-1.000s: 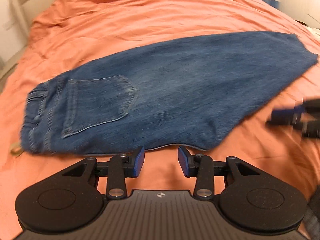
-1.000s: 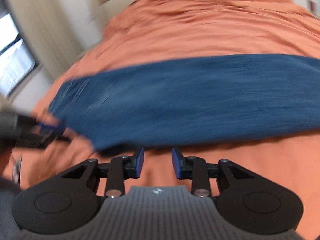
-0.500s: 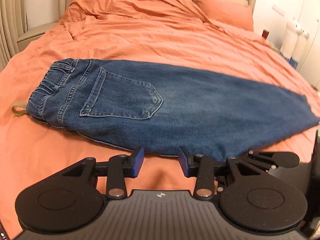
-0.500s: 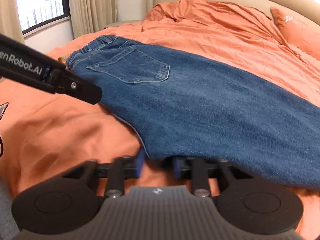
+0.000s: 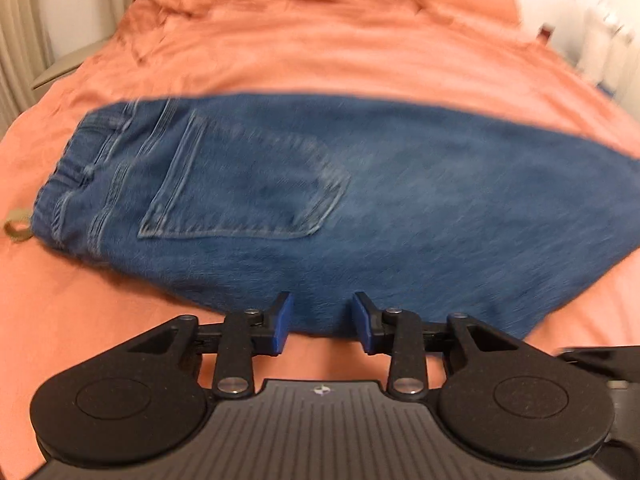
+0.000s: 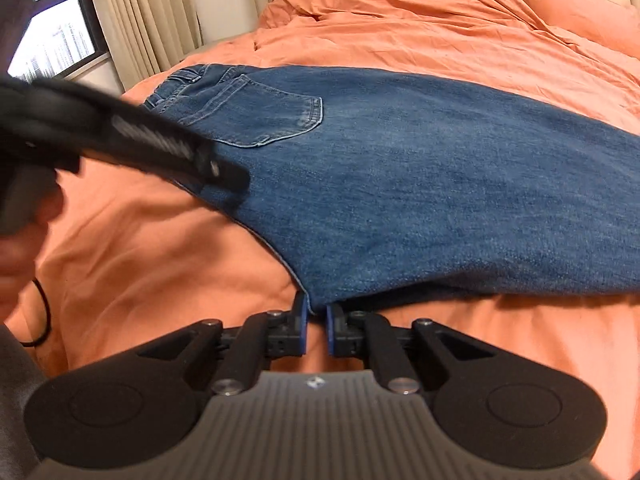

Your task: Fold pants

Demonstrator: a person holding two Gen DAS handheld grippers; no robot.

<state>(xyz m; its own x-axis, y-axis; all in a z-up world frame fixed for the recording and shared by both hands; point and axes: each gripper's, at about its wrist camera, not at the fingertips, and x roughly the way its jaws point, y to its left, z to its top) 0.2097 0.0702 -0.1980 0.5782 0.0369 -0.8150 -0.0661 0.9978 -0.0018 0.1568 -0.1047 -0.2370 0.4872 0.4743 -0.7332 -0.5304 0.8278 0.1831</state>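
Across the middle of the orange bed (image 6: 400, 32) we have the jeans (image 6: 400, 184) lying flat. Our right tongs (image 6: 316, 320) pinch the near edge. Our left tongs (image 5: 322, 322) are closing around that edge but not pressing yet. If they catch only the top layer, the fold could go crooked.

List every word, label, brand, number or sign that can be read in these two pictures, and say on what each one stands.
No text can be read in either view.
Left gripper's side: pale lettering, too blurred to read.
Pillow: a small white flower-like emblem with faint marks beside it, too small to read.
Each gripper body: a small white logo mark, no letters.
Jeans: no legible tag.
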